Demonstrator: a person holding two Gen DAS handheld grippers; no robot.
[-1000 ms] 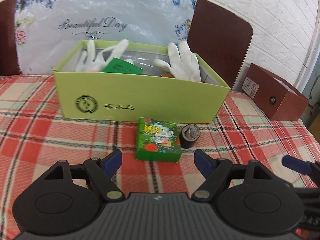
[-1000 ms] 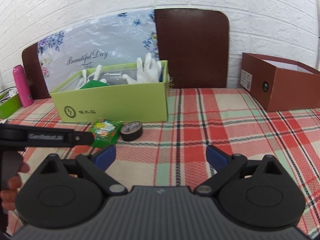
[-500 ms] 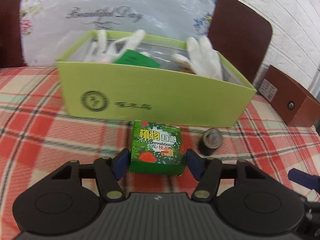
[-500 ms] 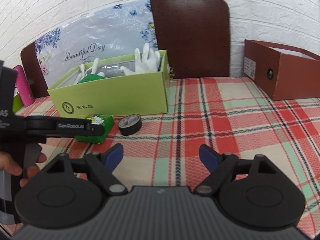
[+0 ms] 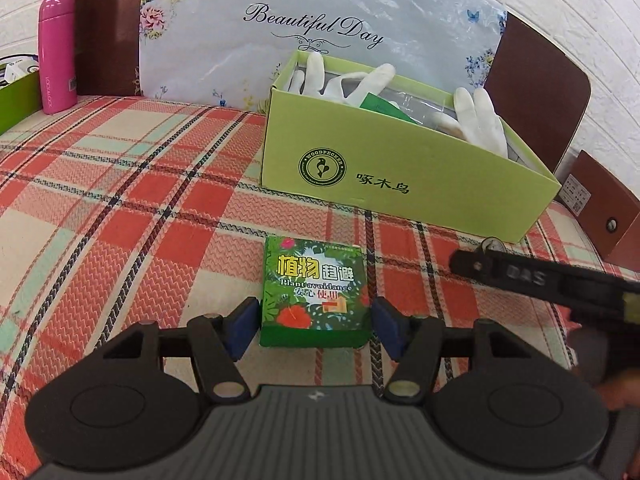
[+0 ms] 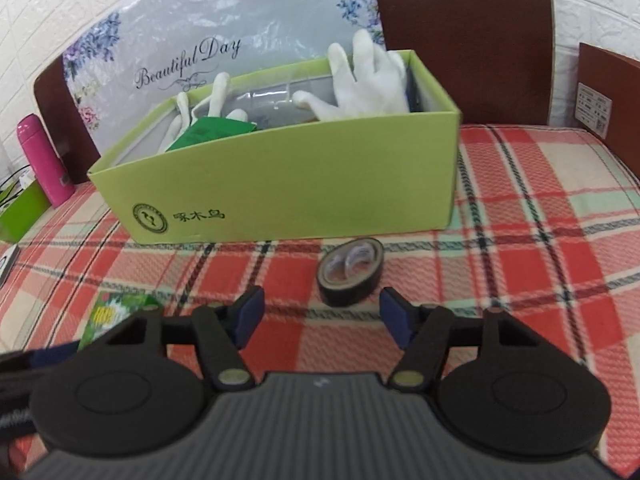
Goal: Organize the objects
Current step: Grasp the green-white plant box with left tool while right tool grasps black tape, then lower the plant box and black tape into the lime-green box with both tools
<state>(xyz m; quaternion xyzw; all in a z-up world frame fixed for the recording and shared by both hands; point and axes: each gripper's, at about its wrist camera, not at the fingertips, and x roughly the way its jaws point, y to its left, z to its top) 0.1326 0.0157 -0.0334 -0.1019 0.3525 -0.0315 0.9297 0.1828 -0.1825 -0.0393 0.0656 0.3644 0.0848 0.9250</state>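
- Since a second ago: left claw [image 5: 313,322] now brought up to the small green box [image 5: 315,290], its blue pads on either side of it instead of well short of it; right claw [image 6: 319,312] now close to the roll of black tape [image 6: 350,271], formerly far off.
- Left claw: half spread, pads [image 5: 244,322] flanking the small green box; a thin gap shows at the right pad, and contact at the left pad cannot be told. Not clearly pinching.
- Right claw: closing, jaws still apart, nothing pressed between them. Tape roll just ahead of the fingertips, slightly right of centre, not touched.
- Small green box: flat on the checked cloth of the table [image 5: 120,216], printed face up, in front of the big lime-green box [image 5: 400,176] and apart from it. Also seen at the lower left in the right wrist view, partly hidden behind the left claw's frame.
- Tape roll: resting on the cloth, tilted toward the camera, near the front wall of the lime-green box but not against it.
- Lime-green box: open at the top, holding white gloves [image 6: 368,80], a dark green packet [image 6: 208,134] and clear plastic.
- Behind it: a flowered sheet reading "Beautiful Day" [image 5: 312,26] draped over a brown chair back.
- Far left: a pink bottle [image 5: 58,52], upright.
- Far right: a brown box [image 5: 600,216] on the table.
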